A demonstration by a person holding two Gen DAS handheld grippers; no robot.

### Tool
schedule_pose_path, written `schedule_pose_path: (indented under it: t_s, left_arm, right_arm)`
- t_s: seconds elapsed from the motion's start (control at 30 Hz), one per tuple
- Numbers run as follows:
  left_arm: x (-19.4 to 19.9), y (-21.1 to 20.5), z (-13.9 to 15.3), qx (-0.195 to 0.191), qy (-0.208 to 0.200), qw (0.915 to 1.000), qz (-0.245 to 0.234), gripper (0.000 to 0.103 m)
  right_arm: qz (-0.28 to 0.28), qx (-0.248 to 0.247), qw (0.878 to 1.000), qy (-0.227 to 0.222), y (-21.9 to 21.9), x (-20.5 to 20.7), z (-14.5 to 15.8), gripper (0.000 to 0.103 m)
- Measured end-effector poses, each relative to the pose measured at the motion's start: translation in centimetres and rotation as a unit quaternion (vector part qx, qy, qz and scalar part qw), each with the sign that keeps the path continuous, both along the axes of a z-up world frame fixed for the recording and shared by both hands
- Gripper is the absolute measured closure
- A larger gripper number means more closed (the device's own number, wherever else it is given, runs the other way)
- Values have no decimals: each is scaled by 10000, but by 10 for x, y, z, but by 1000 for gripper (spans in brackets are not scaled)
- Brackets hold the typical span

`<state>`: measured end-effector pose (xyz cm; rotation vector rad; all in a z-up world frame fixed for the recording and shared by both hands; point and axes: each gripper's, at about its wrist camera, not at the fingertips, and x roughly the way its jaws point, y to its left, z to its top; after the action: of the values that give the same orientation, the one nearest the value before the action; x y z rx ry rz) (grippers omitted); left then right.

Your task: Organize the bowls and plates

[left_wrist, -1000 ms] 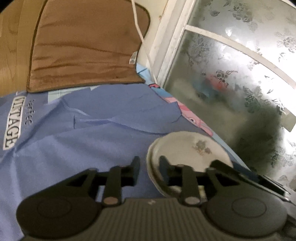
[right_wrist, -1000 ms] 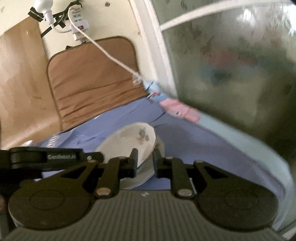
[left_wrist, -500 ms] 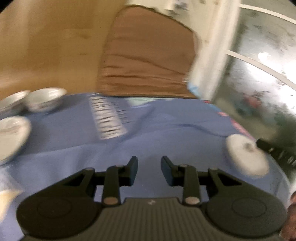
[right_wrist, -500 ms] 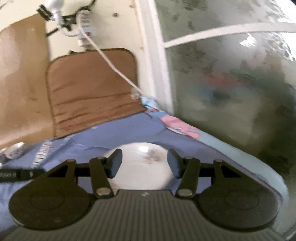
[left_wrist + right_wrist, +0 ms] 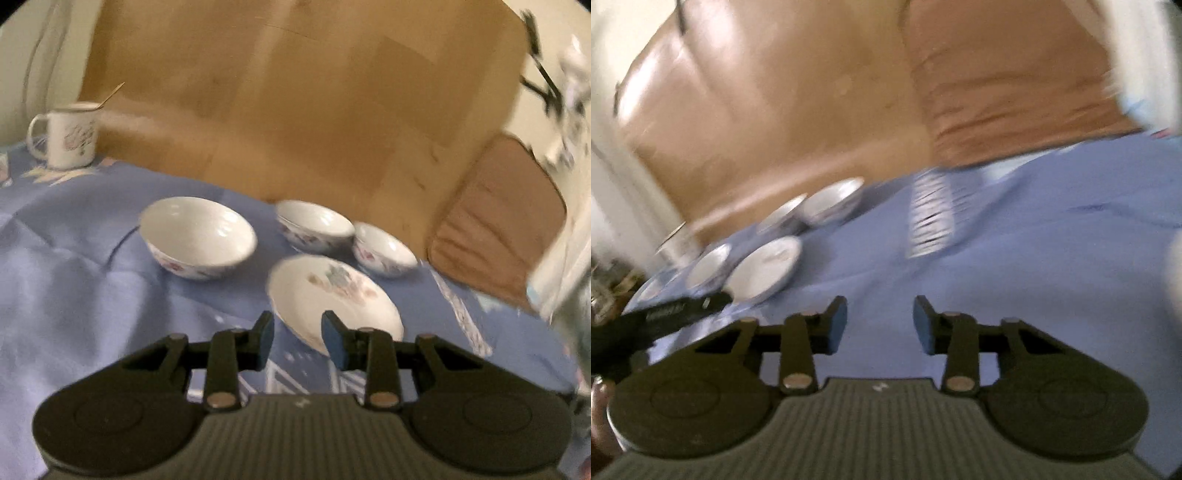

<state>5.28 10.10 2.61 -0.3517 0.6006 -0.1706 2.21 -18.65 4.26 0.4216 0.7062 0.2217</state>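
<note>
My left gripper (image 5: 297,338) tilts down over the plate (image 5: 334,295) at centre frame, jaws part open, empty. The right gripper (image 5: 880,328) angles down over the cloth (image 5: 1034,258); its empty jaws have just been closing.

I see dim, warm indoor light; heavy motion blur smears my right view, the left is softer, and fisheye bending darkens both frames' corners.

A mug (image 5: 68,134) stands on blue cloth (image 5: 74,266).
</note>
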Motion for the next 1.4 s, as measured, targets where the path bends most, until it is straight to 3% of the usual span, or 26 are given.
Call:
schedule_pose_path:
  t_s: [0.1,0.23,0.53,0.63,0.7,0.83,0.93,1.03,1.4]
  left_arm:
    - [3,6,-8,-182,-41,9998,7,74]
    - [21,14,-14,-442,262,9987,46,74]
    - [38,1,-22,-177,348,9992,-14,81]
    - [38,2,-23,-166,342,9993,-30,87]
    - [36,2,-22,-199,304,9993,-133,91]
    - [29,-11,-19,-82,170,9976,-670,91]
    - [20,-34,-16,352,-4,9913,-1267,90]
    - [7,-66,-16,792,-71,9794,-1855,86]
    - [-39,-181,-19,744,98,9465,-3138,84]
  right_arm:
    - [195,223,9994,169,24,31,-1,67]
    - [192,261,9990,294,48,65,-1,66]
    - [53,321,9984,462,64,102,-17,67]
    - [68,280,9988,395,70,103,-20,77]
    - [129,309,9986,410,70,101,-20,93]
    - [-62,116,9993,359,63,85,-15,92]
    - [-273,-4,9992,302,48,64,-12,91]
    - [-496,-168,9981,314,29,38,-11,91]
    - [-1670,-537,9845,74,-52,-69,-8,86]
